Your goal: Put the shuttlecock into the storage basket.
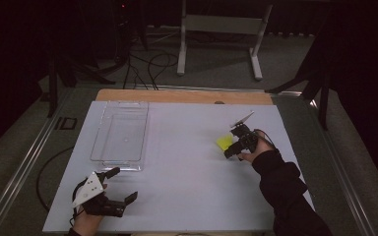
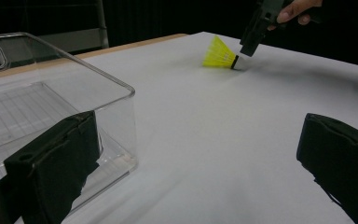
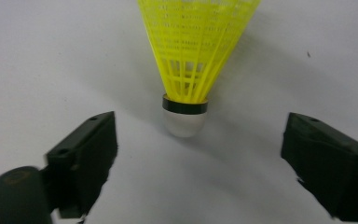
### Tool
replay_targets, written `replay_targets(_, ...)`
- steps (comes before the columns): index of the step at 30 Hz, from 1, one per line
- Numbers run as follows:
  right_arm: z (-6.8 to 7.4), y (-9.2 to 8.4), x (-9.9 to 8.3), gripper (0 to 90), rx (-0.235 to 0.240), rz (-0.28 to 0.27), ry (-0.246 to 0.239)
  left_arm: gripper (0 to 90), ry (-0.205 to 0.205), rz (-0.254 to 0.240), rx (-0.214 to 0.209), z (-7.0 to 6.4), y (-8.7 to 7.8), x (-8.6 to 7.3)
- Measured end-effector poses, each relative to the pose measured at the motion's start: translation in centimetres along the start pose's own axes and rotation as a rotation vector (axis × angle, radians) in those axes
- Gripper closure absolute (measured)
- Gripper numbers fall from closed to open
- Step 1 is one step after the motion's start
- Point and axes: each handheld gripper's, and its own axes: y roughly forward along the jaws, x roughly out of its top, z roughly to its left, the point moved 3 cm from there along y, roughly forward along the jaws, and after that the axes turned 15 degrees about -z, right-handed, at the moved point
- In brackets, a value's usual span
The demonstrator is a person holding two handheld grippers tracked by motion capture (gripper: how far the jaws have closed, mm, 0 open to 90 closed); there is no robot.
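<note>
A yellow shuttlecock [image 1: 223, 141] [image 2: 220, 52] [image 3: 192, 56] lies on the white table sheet [image 1: 187, 167], its white cork tip towards my right gripper [image 1: 229, 153] [image 3: 198, 154]. That gripper is open, its jaws wide apart on either side of the cork and a little short of it, touching nothing. My left gripper [image 1: 124, 184] [image 2: 198, 168] rests open near the front left corner of the sheet, just in front of a clear plastic bin [image 1: 120, 135] [image 2: 42, 112]. Nothing is between its jaws.
The clear bin stands on the left half of the sheet. A wooden table edge [image 1: 182, 96] runs along the back. Beyond it are a metal stand [image 1: 220, 34] and cables [image 1: 147, 69] on the floor.
</note>
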Motion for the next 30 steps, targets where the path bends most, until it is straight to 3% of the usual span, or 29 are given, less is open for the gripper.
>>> replay_targets(5, 0.2, 0.5, 0.0, 22.3, -0.01, 0.025, 0.014, 0.0, 0.001, -0.002, 0.0, 0.0, 0.0, 0.0)
replay_targets(11, 0.5, 0.8, 0.1, 25.7, -0.009, 0.05, 0.023, 0.0, 0.0, -0.001, 0.0, 0.0, 0.0, 0.0)
replay_targets(13, 0.7, 1.1, 0.1, 34.3, -0.012, 0.066, 0.022, 0.0, 0.0, -0.002, 0.0, 0.1, 0.0, 0.0)
replay_targets(30, 1.1, 2.5, 0.3, 55.5, -0.022, 0.127, 0.013, 0.0, -0.001, 0.0, 0.0, 0.1, 0.0, 0.0)
